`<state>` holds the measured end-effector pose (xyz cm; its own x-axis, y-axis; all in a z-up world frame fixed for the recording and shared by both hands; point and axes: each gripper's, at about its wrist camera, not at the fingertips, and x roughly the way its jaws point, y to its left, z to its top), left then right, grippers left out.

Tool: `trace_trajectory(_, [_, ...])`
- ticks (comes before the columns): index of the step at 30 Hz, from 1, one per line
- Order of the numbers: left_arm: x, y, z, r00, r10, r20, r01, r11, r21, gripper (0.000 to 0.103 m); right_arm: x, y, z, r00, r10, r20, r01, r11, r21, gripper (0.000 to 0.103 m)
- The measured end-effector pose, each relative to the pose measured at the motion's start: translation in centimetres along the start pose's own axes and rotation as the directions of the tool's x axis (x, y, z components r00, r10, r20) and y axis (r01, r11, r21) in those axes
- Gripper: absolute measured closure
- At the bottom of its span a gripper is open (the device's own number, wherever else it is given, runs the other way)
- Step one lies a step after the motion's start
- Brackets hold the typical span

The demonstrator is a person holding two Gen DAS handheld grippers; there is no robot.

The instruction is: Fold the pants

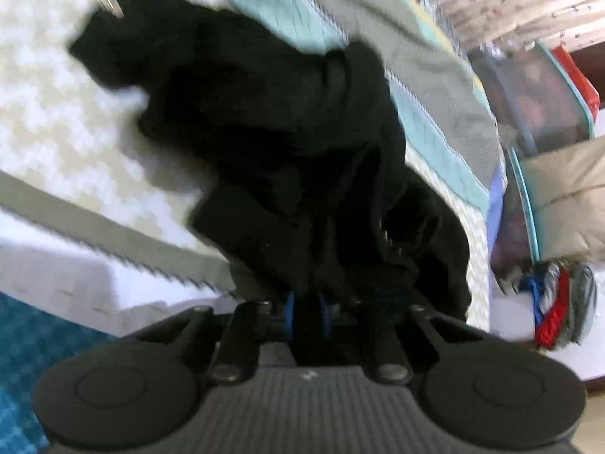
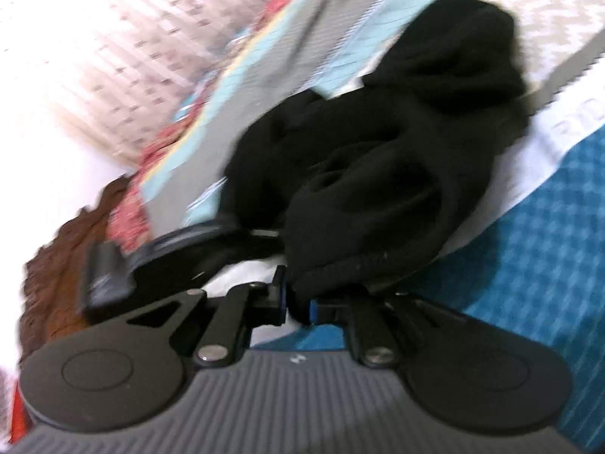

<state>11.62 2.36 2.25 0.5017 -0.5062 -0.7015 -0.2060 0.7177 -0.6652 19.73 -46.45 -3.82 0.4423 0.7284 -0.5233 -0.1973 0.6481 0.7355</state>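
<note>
The crumpled black cloth pants [image 1: 272, 140] lie in a bunched heap on the bed w/ a white-and-cream zigzag cover [image 1: 56, 106], and part of them is on the striped teal, grey & white blanket [image 1: 427, 87] that runs along the bed's far side. In the left wrist view the heap goes from the gripper up toward 11 o'clock, and a small shiny metal bit [image 1: 109, 5] shows at the far tip. The left gripper [image 1: 306, 312], black w/ blue pads, is closed tight on a fold of the pants right at its tips; the cloth bulges over both fingers. In the right wrist view the pants [image 2: 382, 159] go up toward 1 o'clock, w/ a fat rolled lump at the far end. The right gripper [image 2: 298, 304] is also pinched shut on the pants; a thick hem edge sits just in its blue pads. The left gripper's black body [image 2: 143, 265] shows at 9 o'clock in that view, just beside the right one, touching the same heap. A blue checked floor mat [image 2: 529, 234] is at 3 o'clock under the bed edge. At 3 o'clock in the left view sit a tan pillow [image 1: 567, 196] & a red, blue, grey rope bundle [image 1: 559, 302]. Both pics are blurry, so small folds are hard to tell.
</note>
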Motion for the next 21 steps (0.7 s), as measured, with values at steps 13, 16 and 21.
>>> trace_trajectory(13, [-17.7, 9.0, -6.2, 0.967, 0.072, 0.242, -0.078, 0.997, 0.014, 0.095, 2.1, 7.5, -6.0, 0.966, 0.122, -0.227, -0.158, 0.976, -0.149, 0.096])
trace_trajectory(16, [-17.8, 12.0, -9.3, 0.973, 0.135, 0.185, -0.133, 0.991, -0.023, 0.089, 3.8, 7.7, -7.3, 0.950, 0.063, -0.307, -0.124, 0.975, -0.185, 0.094])
trace_trajectory(21, [-19.0, 13.0, -10.1, 0.969, 0.175, 0.177, -0.173, 0.985, -0.025, 0.062, 3.1, 5.8, -6.3, 0.950, 0.001, -0.313, -0.045, 0.990, -0.131, 0.089])
